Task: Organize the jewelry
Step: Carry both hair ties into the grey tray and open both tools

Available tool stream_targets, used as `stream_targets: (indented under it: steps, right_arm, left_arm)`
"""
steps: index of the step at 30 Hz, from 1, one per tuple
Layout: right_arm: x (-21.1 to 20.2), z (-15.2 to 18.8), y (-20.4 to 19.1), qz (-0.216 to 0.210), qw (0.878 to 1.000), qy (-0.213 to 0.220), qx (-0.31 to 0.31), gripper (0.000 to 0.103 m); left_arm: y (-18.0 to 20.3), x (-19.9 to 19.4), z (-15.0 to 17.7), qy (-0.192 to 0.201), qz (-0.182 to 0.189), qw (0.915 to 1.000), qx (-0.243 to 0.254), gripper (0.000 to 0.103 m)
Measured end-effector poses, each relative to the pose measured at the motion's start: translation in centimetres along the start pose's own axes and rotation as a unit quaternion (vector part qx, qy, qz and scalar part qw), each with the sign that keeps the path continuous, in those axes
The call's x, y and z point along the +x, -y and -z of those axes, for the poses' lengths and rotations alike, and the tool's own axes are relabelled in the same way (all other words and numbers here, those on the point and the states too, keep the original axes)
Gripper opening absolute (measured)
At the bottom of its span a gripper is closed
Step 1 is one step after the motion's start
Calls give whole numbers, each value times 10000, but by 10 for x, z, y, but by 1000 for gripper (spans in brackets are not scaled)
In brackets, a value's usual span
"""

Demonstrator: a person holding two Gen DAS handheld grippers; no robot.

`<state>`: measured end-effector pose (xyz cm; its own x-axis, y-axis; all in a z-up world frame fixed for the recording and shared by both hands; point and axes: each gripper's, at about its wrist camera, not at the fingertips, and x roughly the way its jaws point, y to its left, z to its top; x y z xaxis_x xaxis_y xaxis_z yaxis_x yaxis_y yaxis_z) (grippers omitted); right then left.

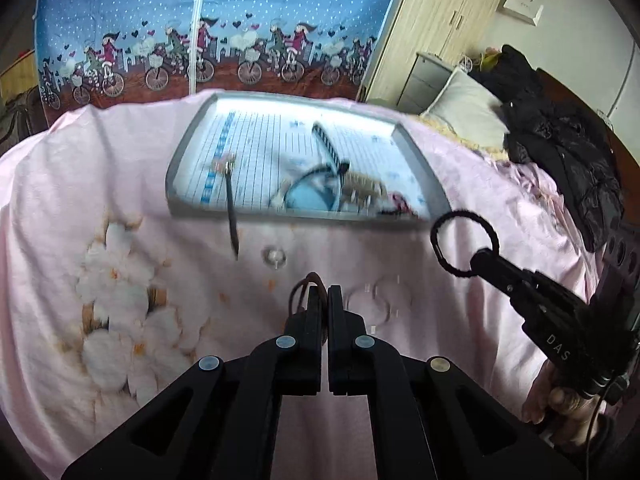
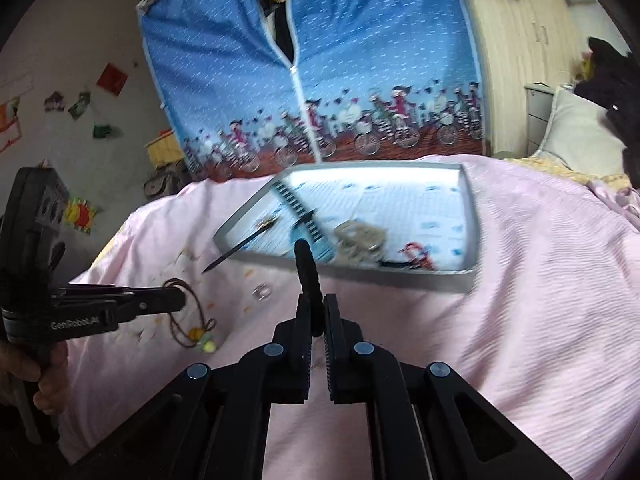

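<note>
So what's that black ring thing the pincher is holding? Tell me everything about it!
It is a black hair tie, a thin, slightly fuzzy elastic loop. The right gripper is shut on its lower edge, and it stands up from the fingertips, lifted above the pink bedspread, just in front of the grey tray. Nothing else touches it.

Soft indoor light, motion blur, glare on tray (image 1: 420, 168), fisheye-warped edges

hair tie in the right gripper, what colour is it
Black hair tie, clearest in the left wrist view, pinched by the right gripper.
</note>
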<state>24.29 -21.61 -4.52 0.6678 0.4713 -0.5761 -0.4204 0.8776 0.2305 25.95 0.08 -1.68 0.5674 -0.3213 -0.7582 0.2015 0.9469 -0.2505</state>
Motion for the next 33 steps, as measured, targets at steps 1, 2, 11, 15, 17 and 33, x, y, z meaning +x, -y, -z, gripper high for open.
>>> stream_targets:
  steps: [1,2,11,15,17,33]
  right_arm:
    - [3,-4,7,52,9999,70,99,6]
    - [7,-9,16,88,9996,154,240,6]
    - [51,-19,47,795,9948,549,320,6]
    - [68,-15,54,798,9958,393,199,6]
    - [72,-11,57,790,9961,308,241,6]
    - [65,-11,66,873,9942,354,524,29]
  left_arm:
    - [0,2,-8,75,-9,10000,-15,0]
    - [0,4,-19,169,-10,9998,-64,0]
    - [-23,50,-76,838,-52,9962,-211,0]
    - [-34,79,-81,649,-46,9977,-213,0]
    - [-38,88,-80,602,-36,9980,-197,0]
    - [-50,87,-57,307,-15,9973,-673,60]
